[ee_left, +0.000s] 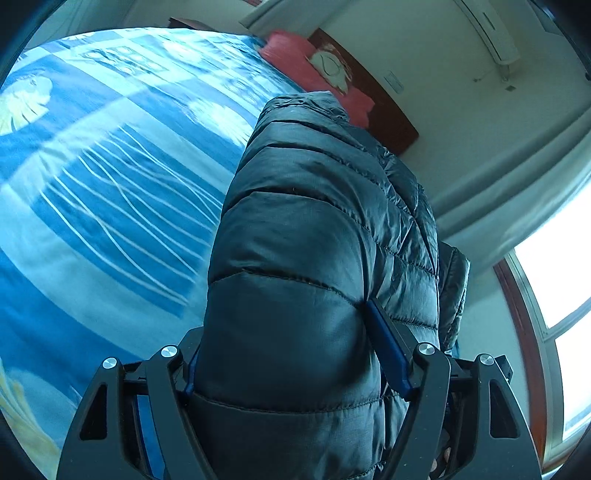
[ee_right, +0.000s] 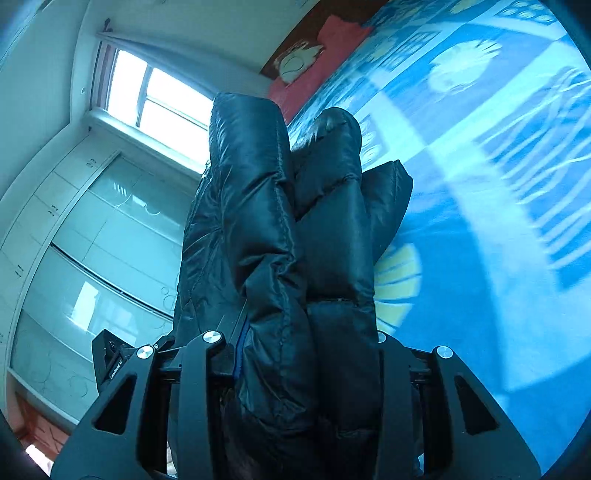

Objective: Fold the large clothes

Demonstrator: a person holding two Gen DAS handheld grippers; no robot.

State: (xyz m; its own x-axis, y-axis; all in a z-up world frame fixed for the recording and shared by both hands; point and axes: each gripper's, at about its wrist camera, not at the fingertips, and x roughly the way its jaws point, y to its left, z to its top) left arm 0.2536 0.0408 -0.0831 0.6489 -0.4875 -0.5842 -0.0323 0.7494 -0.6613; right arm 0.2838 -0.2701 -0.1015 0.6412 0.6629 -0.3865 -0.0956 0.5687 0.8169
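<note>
You are holding one dark quilted puffer jacket (ee_left: pixel 295 240) up off the bed, gripped at two places, one per gripper.

Left gripper (ee_left: pixel 291 354): its jaws are standing fairly wide and clamping a thick padded fold of the jacket. One blue pad (ee_left: pixel 388 347) is pressing into the fabric on the right side; the other is mostly hidden behind the bulge. The jacket is rising from the jaws and blocking the middle of the left wrist view.

Right gripper (ee_right: pixel 306 347): its jaws are standing narrower and pinching a bunched section of the same jacket (ee_right: pixel 295 240). Three padded lobes are sticking up beyond the fingers. A sliver of blue pad (ee_right: pixel 242 343) is showing at the left edge of the bunch.

Below and behind the jacket you are seeing one bed with a blue and white patterned bedspread (ee_left: pixel 110 166), carrying pale leaf prints and thin white lines. One red pillow (ee_left: pixel 314 70) is lying at the head end, against a dark wooden headboard (ee_left: pixel 384 110).

One air conditioner (ee_left: pixel 487 29) is sitting high on the wall. One window (ee_right: pixel 159 96) is glowing bright, and one wardrobe with glossy sliding doors (ee_right: pixel 99 251) is standing beneath it in the right wrist view.
</note>
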